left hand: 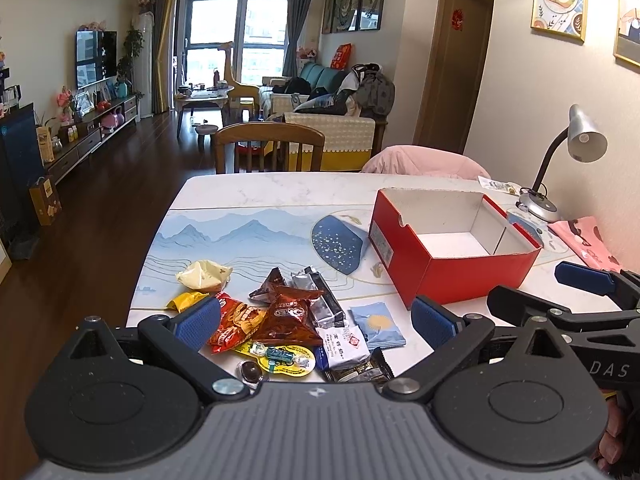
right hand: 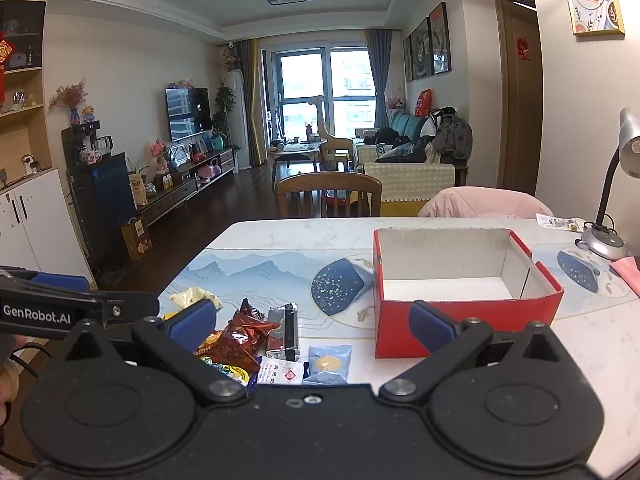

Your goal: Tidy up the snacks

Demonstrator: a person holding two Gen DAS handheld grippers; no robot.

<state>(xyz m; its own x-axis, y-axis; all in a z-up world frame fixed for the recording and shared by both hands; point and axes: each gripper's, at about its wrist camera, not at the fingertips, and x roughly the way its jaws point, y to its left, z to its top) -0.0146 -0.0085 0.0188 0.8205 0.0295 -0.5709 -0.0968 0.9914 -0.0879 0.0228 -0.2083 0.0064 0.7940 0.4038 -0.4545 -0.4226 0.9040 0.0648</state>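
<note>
Marble surface (left hand: 280,184): snack packets (left hand: 288,312) beside red box (left hand: 452,276). Light, crinkly, slippery; pinch sealed edges. Both tongs (left hand: 316,320) (right hand: 312,324) wide, empty.

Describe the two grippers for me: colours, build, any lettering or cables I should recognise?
Both match: the left gripper and right gripper have matte black linkage arms with silver pivot bolts, round black housings and blue textured fingertip pads. The left's top plate is ribbed grey, the right's black. White "GenRobot.AI" lettering marks the left's side; "DAS" shows on the right's. A thin black cable trails nearby.
</note>
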